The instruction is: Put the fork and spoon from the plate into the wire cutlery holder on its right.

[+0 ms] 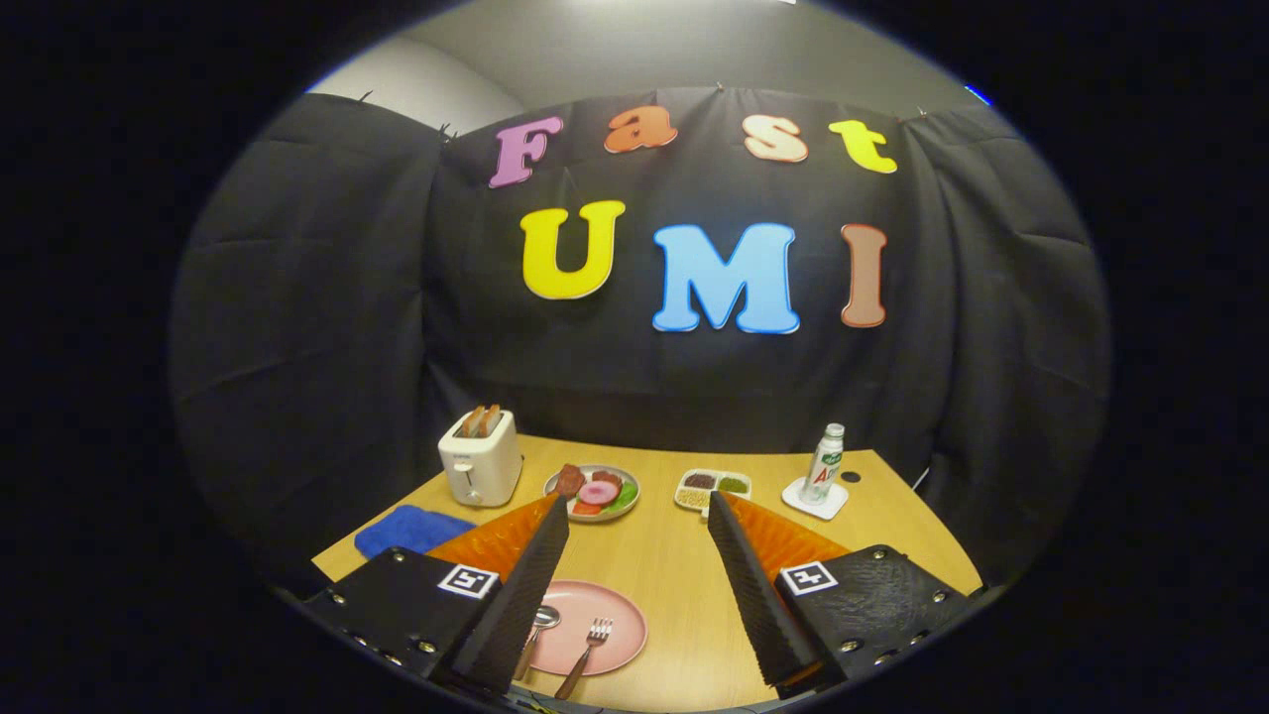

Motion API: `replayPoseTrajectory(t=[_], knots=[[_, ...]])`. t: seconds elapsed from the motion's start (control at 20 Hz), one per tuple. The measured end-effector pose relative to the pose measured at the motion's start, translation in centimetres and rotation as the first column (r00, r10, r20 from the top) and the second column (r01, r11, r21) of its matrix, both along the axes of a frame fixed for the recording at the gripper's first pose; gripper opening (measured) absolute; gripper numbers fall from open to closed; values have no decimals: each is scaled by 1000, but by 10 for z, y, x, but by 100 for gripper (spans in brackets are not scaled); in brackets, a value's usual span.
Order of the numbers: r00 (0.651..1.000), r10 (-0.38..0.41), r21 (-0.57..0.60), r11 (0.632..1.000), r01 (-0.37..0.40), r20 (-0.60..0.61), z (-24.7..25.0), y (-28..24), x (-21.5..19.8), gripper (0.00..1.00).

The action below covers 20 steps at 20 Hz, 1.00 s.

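A pink plate (615, 607) lies on the wooden table between my two fingers, close to the left one. On it rest a spoon (540, 623) at the left, partly hidden by my left finger, and a fork (593, 640) beside it, both with brown handles pointing toward me. My gripper (636, 514) hovers above the table, open wide, with nothing between its fingers. I cannot make out a wire cutlery holder; my right finger covers the table to the right of the plate.
Beyond the fingers stand a white toaster (482, 458) with toast, a plate of toy food (595, 492), a small divided tray (712, 487) and a bottle (825, 462) on a white coaster. A blue cloth (408, 529) lies at the left edge.
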<state>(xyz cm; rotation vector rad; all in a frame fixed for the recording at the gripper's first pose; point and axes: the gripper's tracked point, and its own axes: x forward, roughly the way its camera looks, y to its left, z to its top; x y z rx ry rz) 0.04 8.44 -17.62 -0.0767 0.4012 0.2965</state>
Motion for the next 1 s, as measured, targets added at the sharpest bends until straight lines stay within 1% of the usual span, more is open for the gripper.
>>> replayPoseTrajectory(t=[0.15,0.25,0.4,0.5,0.55,0.6,0.8,0.95,1.0], knots=[[991,49,-11,999,-51,-124,-54,21,-5,88],[973,75,-34,996,-85,-220,-95,31,-12,88],[930,100,-41,992,-122,-354,-151,42,-26,88],[891,104,-34,991,-133,-443,-183,46,-37,88],[872,98,-32,991,-128,-479,-197,46,-42,85],[858,90,-36,992,-124,-506,-207,45,-43,83],[807,51,-66,992,-111,-588,-243,43,-53,82],[774,18,-65,995,-77,-634,-261,40,-56,80],[755,9,-66,995,-70,-656,-266,39,-57,73]])
